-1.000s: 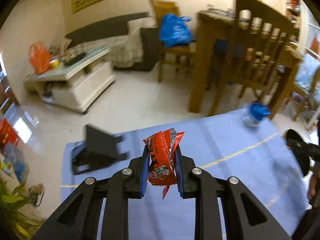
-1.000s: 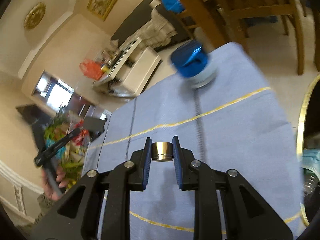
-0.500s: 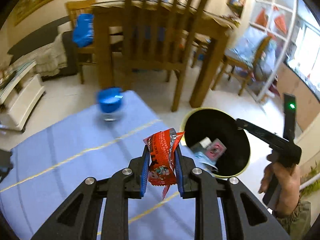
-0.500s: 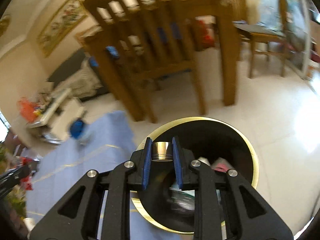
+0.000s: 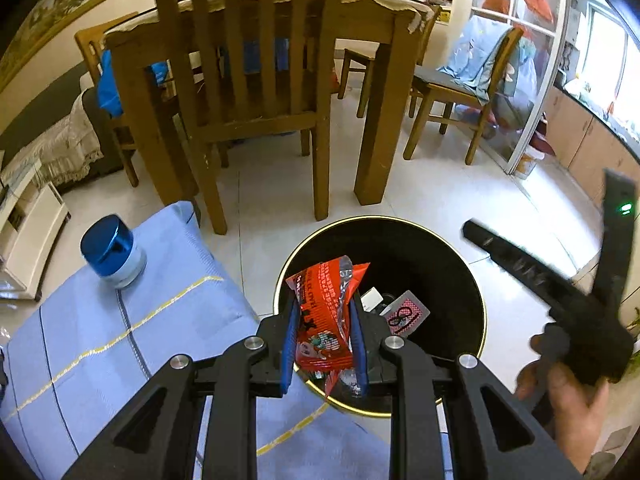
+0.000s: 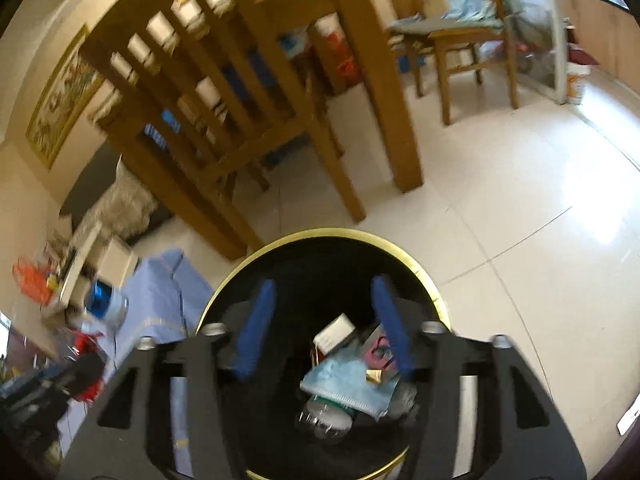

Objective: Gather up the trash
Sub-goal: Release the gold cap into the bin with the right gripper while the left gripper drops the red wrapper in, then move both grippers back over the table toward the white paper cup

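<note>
A wooden dining table (image 5: 384, 16) with slatted chairs (image 5: 248, 60) fills the far side of the room, standing on a pale tiled floor (image 5: 432, 196). Nearer, a surface covered with a light blue cloth (image 5: 120, 328) striped in yellow reaches in from the left. Just beside its right edge stands a round black trash bin (image 5: 452, 280) with a gold rim, open at the top. It holds a pale blue face mask (image 6: 348, 384), a clear plastic bottle (image 6: 324, 420), a small white box (image 6: 334, 332) and a red-backed playing card (image 5: 404, 316).

The left tool (image 5: 324, 344) hangs over the bin's near-left rim, where cloth and bin meet, its blue pads pinching a red snack wrapper (image 5: 324, 312) that stands upright between them. The right tool (image 6: 324, 320) points down into the bin's mouth; its jaws are opening, already spread wide, with nothing between the pads and the binned trash visible through the gap. In the left wrist view the right tool appears blurred at the right of the bin, gripped by a person's hand (image 5: 568, 400).

A small jar with a shiny blue lid (image 5: 112, 252) sits on the far corner of the cloth, well apart from both tools.
</note>
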Demonstrator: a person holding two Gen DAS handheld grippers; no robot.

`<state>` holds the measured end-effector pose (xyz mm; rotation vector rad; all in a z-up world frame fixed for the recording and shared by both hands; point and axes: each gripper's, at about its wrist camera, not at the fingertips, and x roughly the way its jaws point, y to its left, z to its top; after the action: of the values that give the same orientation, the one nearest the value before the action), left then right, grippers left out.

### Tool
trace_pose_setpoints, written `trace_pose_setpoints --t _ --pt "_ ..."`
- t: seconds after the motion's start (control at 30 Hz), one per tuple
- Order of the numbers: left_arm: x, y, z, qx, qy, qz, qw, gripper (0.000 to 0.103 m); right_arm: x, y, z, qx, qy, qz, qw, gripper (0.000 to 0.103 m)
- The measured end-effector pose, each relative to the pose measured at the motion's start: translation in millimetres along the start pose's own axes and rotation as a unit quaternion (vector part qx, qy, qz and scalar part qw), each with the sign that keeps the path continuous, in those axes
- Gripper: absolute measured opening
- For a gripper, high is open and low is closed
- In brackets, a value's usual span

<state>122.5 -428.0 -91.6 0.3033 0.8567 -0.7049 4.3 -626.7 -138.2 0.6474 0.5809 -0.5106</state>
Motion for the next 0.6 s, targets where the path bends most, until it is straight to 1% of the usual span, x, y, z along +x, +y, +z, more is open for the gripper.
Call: trace_pose_setpoints --t 0.07,0.17,0.23,0.33,0.4,0.43,0.47,0.6 --pt "2.4 -4.2 1.3 0.006 -0.001 0.005 1.0000 0.022 -7.2 -11.9 3.9 0.023 -0.018 0.000 1.000 0.066" --pt "4.6 -9.9 1.7 0.013 -0.005 0.013 0.9998 0.022 -11.5 -24.9 5.7 0.045 -0.024 0.001 0.999 0.068" --pt "6.8 -15.5 2.4 0.021 -0.007 0.022 0.9995 0.022 -13.1 -26.8 6.7 0.048 -0.025 0.002 0.999 0.069" --pt "8.8 -21.1 3.8 0.027 -0.008 0.024 0.9993 0.023 -18.7 -25.1 7.2 0.047 -0.034 0.001 0.998 0.072" --pt "10.5 -25.0 5.4 0.030 -0.009 0.023 0.9992 0.025 -20.9 -23.5 7.1 0.044 -0.039 0.001 0.998 0.075" --pt "10.9 -26.6 5.9 0.032 -0.009 0.022 0.9992 0.029 -21.8 -23.3 6.6 0.044 -0.040 0.001 0.998 0.075" --pt "11.6 -28.8 6.6 0.035 -0.011 0.023 0.9991 0.032 -20.6 -22.6 7.9 0.044 -0.040 0.001 0.998 0.076" --pt "11.5 -36.8 7.4 0.046 -0.018 0.024 0.9985 0.037 -22.6 -24.0 8.4 0.048 -0.041 0.001 0.998 0.076"
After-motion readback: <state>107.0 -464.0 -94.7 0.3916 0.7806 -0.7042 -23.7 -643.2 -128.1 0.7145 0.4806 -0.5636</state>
